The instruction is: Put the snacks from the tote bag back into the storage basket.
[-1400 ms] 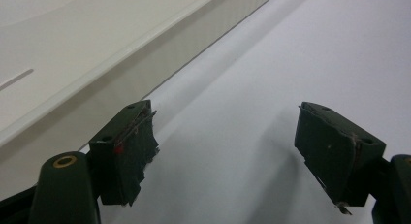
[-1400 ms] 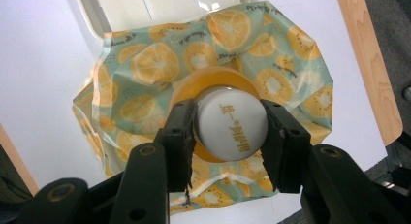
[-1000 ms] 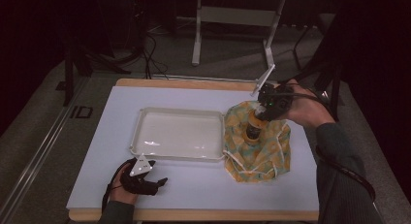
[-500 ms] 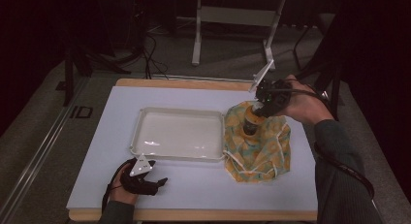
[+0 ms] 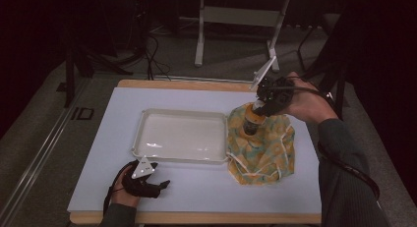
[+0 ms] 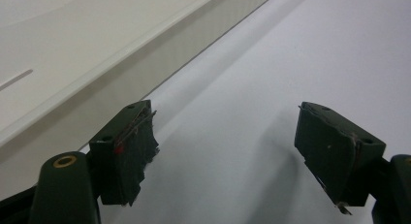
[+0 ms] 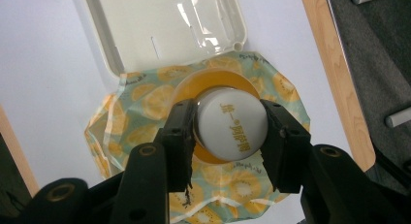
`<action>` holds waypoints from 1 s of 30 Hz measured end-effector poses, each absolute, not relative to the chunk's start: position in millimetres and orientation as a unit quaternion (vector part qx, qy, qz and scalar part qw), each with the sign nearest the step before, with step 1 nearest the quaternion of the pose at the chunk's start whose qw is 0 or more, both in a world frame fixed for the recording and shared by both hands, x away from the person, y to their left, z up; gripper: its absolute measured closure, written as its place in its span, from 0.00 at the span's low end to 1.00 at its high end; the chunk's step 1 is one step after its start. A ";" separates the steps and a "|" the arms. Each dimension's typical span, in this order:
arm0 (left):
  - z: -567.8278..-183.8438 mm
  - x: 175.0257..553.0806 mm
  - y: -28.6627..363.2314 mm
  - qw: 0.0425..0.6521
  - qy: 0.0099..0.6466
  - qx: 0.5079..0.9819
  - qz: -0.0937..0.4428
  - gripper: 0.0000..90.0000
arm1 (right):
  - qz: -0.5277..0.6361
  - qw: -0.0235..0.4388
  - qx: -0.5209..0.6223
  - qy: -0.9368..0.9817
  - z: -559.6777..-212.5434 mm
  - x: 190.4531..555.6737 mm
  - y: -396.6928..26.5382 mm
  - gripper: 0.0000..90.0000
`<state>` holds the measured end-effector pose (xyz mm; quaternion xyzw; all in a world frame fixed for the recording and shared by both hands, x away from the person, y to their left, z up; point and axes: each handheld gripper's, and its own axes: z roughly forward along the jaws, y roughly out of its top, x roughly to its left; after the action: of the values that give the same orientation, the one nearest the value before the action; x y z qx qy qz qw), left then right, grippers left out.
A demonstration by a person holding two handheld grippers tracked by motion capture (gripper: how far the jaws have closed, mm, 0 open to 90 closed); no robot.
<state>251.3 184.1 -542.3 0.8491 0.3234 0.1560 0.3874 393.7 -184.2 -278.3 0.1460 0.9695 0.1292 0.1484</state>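
Note:
An orange-filled bottle with a white cap stands upright at the middle of a yellow-and-teal citrus-print cloth on the table's right side. My right gripper comes down from above, and its jaws press both sides of the cap, so my right gripper is shut on the bottle. The cloth spreads around the bottle's base. My left gripper rests near the front edge, open with nothing between the jaws. In the left gripper view, my left gripper has bare white table between its jaws.
A shallow white tray lies at the table's centre, its right edge touching the cloth. Its side wall runs just beyond my left gripper. The wooden table edge borders the dark floor. A metal stand rises behind the table.
My right gripper has risen slightly and shifted a little away, with the bottle in it. The left hand has stayed in place.

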 end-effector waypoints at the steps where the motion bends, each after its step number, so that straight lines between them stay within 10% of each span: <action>1: -542.3 251.3 184.1 0.387 0.323 0.849 0.156 0.25 | 0.129 0.148 0.146 0.970 -278.3 393.7 -184.2 0.65; 30: -542.1 251.2 184.7 0.389 0.322 0.849 0.156 0.25 | 0.143 0.148 0.107 0.973 -267.3 386.7 -155.5 0.65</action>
<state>251.2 184.7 -542.1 0.8487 0.3224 0.1559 0.3891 386.7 -155.5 -267.3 0.1073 0.9726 0.1434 0.1483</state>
